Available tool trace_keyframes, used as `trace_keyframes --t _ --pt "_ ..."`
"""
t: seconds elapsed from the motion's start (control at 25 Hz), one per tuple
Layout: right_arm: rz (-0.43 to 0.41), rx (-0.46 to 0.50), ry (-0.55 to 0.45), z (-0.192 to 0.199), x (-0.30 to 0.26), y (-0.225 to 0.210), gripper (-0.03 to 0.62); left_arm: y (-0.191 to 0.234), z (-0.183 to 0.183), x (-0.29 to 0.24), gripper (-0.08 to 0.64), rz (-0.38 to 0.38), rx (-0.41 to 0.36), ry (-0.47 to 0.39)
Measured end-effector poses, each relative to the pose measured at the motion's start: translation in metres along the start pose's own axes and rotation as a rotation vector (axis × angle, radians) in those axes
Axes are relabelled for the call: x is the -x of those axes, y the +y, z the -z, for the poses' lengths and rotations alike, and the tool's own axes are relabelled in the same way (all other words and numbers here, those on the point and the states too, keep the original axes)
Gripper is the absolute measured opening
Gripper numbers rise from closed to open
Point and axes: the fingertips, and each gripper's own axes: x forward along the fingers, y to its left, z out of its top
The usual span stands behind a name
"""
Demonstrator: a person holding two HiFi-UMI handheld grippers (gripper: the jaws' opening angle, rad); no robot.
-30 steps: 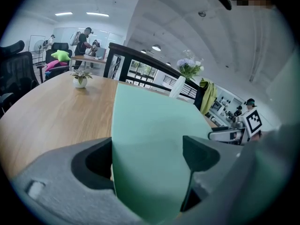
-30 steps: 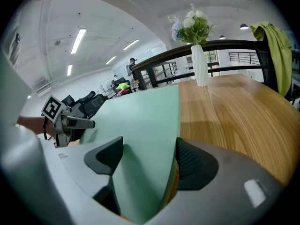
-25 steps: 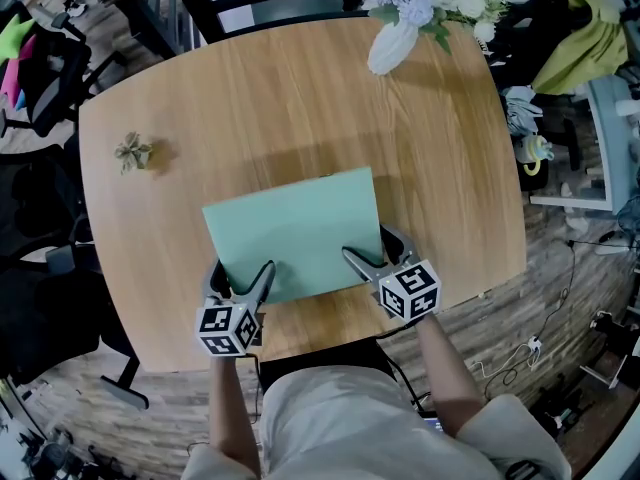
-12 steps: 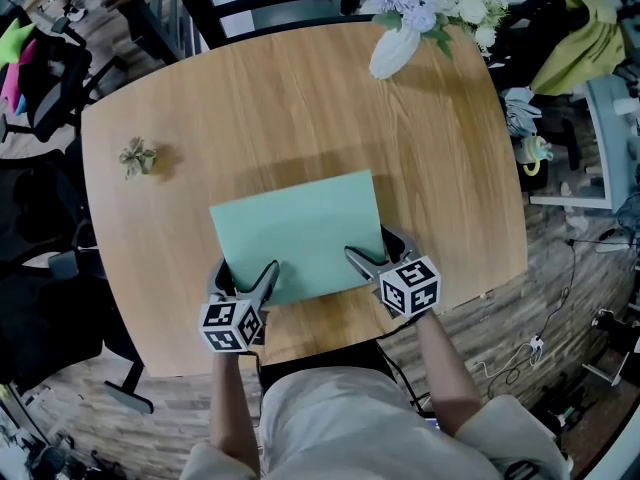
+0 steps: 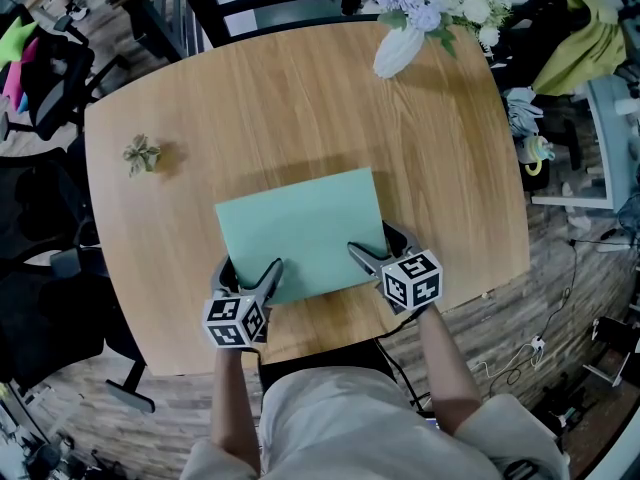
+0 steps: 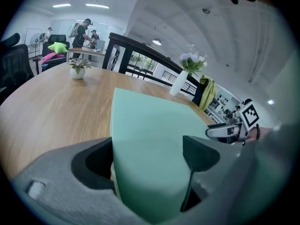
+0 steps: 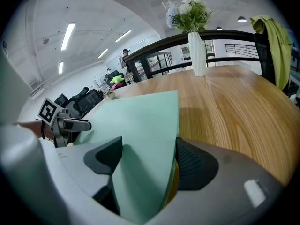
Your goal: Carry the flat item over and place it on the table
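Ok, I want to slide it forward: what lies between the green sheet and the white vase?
Only bare table between green sheet and white vase; the head view and right gripper view both show it.

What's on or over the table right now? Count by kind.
green sheet: 1
white vase of flowers: 1
small potted plant: 1
grippers, left gripper and right gripper, both clamped on the green sheet: 2
Total: 5
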Motion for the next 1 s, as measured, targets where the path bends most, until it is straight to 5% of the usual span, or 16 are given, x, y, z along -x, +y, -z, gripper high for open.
trace_keyframes --t 1.0 --pt "-0.005 -0.029 -0.036 0.0010 -0.0010 -0.0020 0.367 0.0055 0.0048 -0.0068 0.471 -0.007 0.015 -0.003"
